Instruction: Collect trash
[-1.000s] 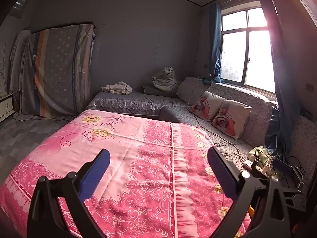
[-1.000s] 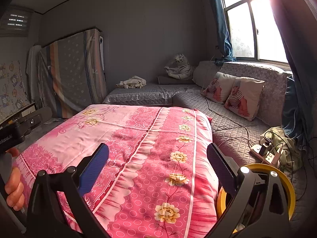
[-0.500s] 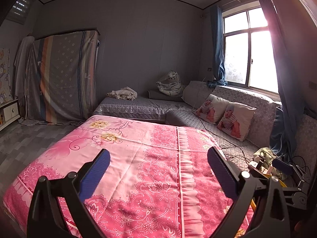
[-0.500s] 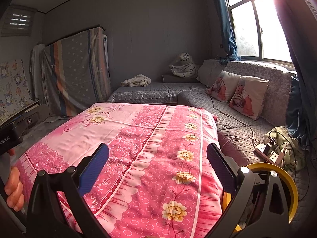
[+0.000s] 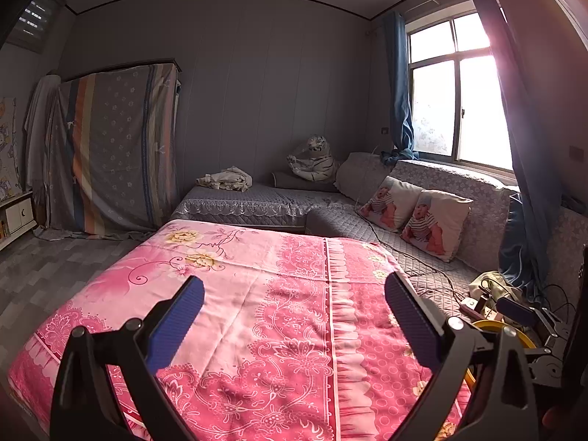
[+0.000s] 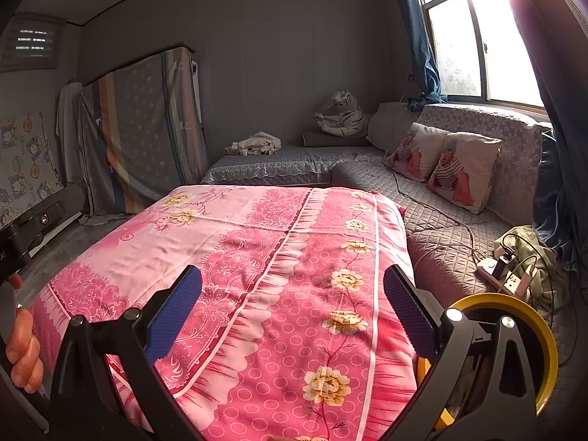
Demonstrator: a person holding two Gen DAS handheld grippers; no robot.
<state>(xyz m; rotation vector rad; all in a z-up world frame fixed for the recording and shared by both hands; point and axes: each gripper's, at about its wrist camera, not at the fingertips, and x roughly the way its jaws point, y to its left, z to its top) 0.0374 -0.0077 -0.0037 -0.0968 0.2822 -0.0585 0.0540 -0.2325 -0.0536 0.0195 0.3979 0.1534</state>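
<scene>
Hovering higher, both tools (image 5: 292, 318) (image 6: 292, 316) gaping over the pink bedspread (image 5: 279, 294), seemingly nearer.

A lived-in room of a home was shown, serving as bedroom and sitting room at once. A low bed covered by a pink floral bedspread (image 5: 257, 294) was set in the middle, and a grey quilted corner sofa (image 5: 433, 257) was run along two walls beneath a sunlit window (image 5: 459, 99) hung with blue curtains (image 5: 400, 88). Two cushions printed with babies (image 6: 444, 165) and a plush white tiger (image 6: 343, 114) were laid on the sofa. What was probably a wardrobe was draped in a striped cloth (image 5: 110, 147).
</scene>
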